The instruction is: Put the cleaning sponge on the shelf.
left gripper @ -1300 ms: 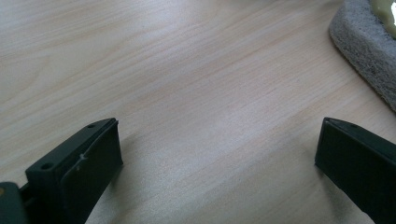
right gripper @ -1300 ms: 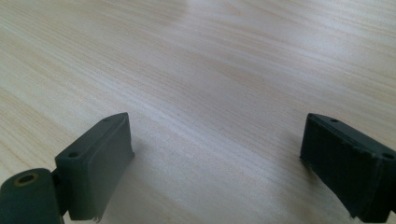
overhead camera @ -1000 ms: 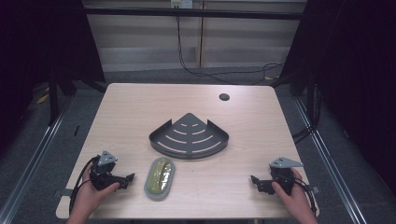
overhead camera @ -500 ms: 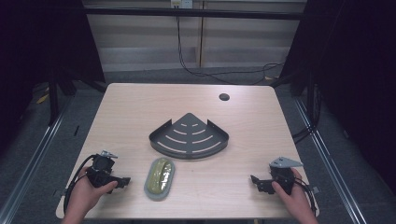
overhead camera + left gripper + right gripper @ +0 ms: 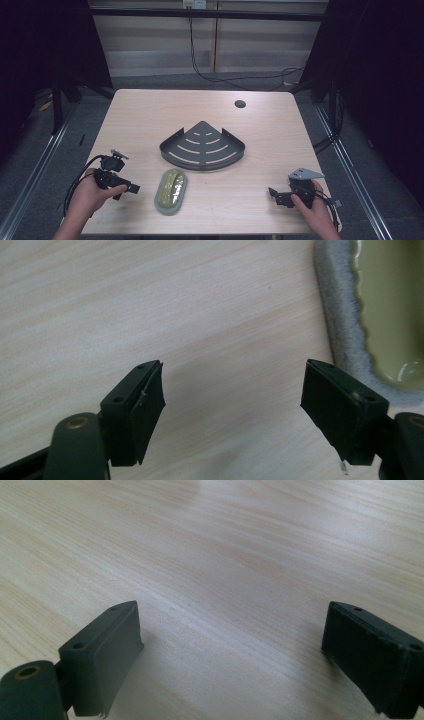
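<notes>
The left gripper [image 5: 131, 189] hovers just beside the oval grey-rimmed, olive-glazed ceramic dish [image 5: 171, 191], jaws apart with nothing between them and just closing, likely lining up on its rim. The right gripper [image 5: 272, 194] waits spread wide on the pale wooden table [image 5: 150, 115].

Black left gripper [image 5: 131, 189], black right gripper [image 5: 272, 192], grey three-cornered plate, trailing black cables, screw-holed fingers [image 5: 134, 412]

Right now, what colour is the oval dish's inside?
Olive green, inside a grey rim; the dish shows best in the left gripper view.
</notes>
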The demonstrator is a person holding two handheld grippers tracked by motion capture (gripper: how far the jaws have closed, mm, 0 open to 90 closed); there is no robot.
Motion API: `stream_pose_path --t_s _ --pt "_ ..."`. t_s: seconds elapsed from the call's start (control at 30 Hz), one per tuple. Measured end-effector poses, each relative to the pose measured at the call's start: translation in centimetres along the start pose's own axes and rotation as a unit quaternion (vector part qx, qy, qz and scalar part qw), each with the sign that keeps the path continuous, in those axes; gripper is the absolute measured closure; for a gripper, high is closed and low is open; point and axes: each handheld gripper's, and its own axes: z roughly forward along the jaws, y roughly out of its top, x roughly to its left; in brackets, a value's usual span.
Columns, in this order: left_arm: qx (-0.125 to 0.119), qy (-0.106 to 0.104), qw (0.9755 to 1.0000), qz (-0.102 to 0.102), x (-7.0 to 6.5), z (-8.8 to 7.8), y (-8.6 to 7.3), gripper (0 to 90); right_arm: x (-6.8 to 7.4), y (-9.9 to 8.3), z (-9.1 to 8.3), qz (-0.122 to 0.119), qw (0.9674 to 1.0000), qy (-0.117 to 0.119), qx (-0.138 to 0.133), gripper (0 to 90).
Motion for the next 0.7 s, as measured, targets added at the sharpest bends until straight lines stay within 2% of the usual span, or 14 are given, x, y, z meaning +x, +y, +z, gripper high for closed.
stream_pose_path --t_s 0.1,0.27,0.4,0.53,0.57,0.7 --pt "0.009 -0.004 0.9999 0.009 -0.7 -0.5 0.9 27.7 0.0 0.0 0.0 0.000 1.0000 0.000 0.000 8.5" --pt "0.008 -0.003 0.9999 0.013 -1.2 -0.7 1.7 29.1 0.0 0.0 0.0 0.000 1.0000 0.000 0.000 8.5" --pt "-0.004 -0.011 0.9996 0.025 -2.0 -1.0 2.5 29.8 0.0 0.0 0.0 0.000 1.0000 0.000 0.000 8.5" --pt "0.005 -0.011 0.9996 0.027 -2.5 -1.3 3.1 31.1 0.0 0.0 0.0 0.000 1.0000 0.000 0.000 8.5" --pt "0.012 -0.017 0.9997 0.016 -2.8 -1.3 3.4 30.7 0.0 0.0 0.0 0.000 1.0000 0.000 0.000 8.5" --pt "0.019 -0.021 0.9995 0.012 -3.3 -1.4 3.8 31.9 0.0 0.0 0.0 0.000 1.0000 0.000 0.000 8.5"
